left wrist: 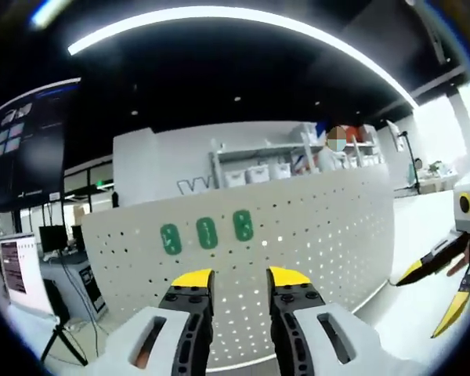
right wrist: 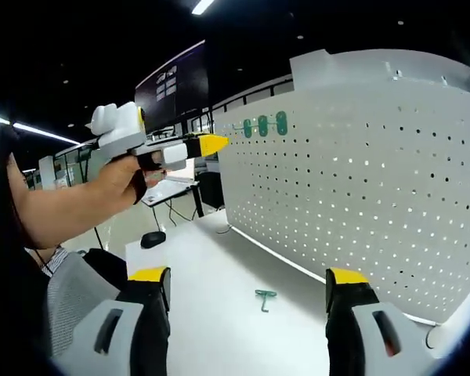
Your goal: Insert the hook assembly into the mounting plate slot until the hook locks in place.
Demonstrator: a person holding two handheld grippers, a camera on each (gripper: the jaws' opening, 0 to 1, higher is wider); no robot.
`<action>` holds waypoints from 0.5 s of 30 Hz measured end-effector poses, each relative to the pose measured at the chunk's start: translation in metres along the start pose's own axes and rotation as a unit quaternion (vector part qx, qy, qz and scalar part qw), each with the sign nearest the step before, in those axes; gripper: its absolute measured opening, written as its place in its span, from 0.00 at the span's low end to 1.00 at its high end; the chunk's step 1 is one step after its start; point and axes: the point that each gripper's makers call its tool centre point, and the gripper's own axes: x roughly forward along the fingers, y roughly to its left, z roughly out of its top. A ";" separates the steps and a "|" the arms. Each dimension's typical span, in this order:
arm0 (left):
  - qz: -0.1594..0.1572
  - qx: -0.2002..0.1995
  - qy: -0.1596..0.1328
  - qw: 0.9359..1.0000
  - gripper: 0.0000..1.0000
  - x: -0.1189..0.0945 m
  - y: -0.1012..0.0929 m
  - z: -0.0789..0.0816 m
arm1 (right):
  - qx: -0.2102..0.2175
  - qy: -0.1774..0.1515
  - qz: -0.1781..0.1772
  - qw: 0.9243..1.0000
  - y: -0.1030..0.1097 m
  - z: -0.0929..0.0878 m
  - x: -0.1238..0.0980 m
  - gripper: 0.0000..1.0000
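Between right claw [right wrist: 249, 291] tips, green hook [right wrist: 265, 298]

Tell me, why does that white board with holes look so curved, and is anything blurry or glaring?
Left gripper view: fisheye bends the pegboard into an arc; ceiling light strip glares; far shelves soft. Right gripper view: pegboard bulges too, light shines through its holes, and the green hook on the table stays fairly sharp.

Behind the board I see white shelving [left wrist: 274, 160] stacked with bins, under a long curved ceiling light [left wrist: 243, 19]. A big dark screen [left wrist: 23, 149] hangs off to one side, with a monitor [left wrist: 19, 270] lit below it and a tripod [left wrist: 63, 345] standing nearby. The white tabletop [right wrist: 211, 313] lies in front of me.
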 end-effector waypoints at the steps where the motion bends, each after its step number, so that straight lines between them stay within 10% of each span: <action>1: -0.001 -0.001 0.002 1.000 0.28 -0.004 0.000 -0.001 | -0.001 0.002 0.002 1.000 0.000 0.000 0.002 0.79; 15: -0.007 -0.008 0.009 1.000 0.28 -0.049 -0.003 -0.011 | -0.013 0.013 0.016 1.000 -0.001 -0.002 0.016 0.77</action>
